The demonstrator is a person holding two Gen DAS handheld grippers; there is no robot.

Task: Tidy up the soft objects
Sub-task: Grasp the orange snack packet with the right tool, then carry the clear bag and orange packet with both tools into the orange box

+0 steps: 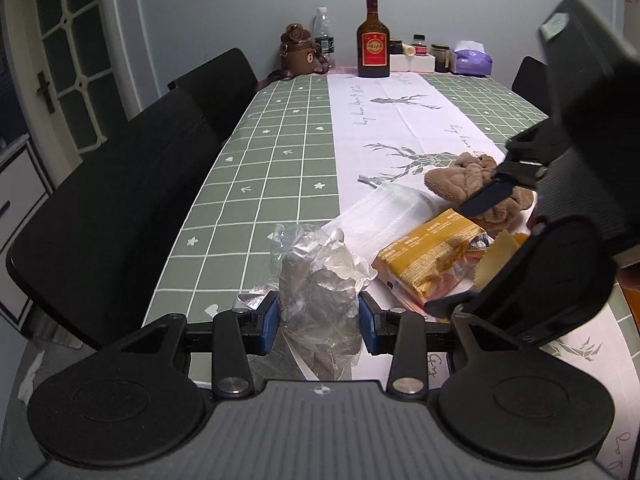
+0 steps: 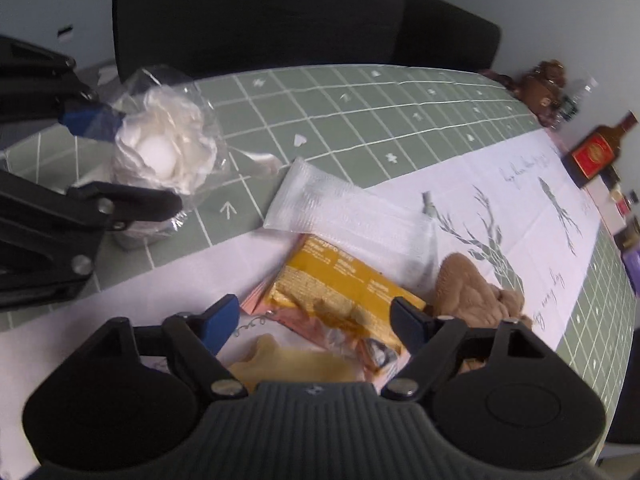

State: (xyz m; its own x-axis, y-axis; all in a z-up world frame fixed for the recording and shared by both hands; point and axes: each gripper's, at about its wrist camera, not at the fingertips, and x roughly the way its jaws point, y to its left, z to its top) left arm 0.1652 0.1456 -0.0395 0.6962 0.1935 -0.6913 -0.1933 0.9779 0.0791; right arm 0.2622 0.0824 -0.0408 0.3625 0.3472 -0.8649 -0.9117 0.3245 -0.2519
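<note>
The left tongs (image 1: 319,322) hold a clear crinkled bag (image 1: 320,280) between their blue pads, the pads pressing on its sides; in the right wrist view the bag (image 2: 164,148) shows a white ruffled ball of soft stuff inside, and it hangs just above the green checked tabletop (image 1: 256,184). The right tongs (image 2: 316,320) stand wide with nothing between the pads, tilted down over the pile of soft things just right of the left tongs. Directly under the right tongs lies a yellow packet (image 2: 340,292) with torn foil at one end, resting on a pink wrapper (image 2: 260,300), and a pale yellow piece (image 2: 292,364) sits nearest the right tongs' body. Touching the packet's far edge is a white mesh pouch (image 2: 340,208), lying flat across the border of the green cloth and the white runner (image 1: 400,120) printed with deer. Beside the right tongs' right finger is a brown fuzzy cloth (image 2: 464,292), bunched up and touching the packet. Well beyond both tongs, at the far end by the wall, stand a brown bottle (image 1: 373,40) with a red label, a clear water bottle (image 1: 323,32), a brown bear-shaped bag (image 1: 298,52), small jars (image 1: 419,44) on a white box, and a purple tissue pack (image 1: 472,60). Black chairs (image 1: 120,184) line the tabletop's left side.
</note>
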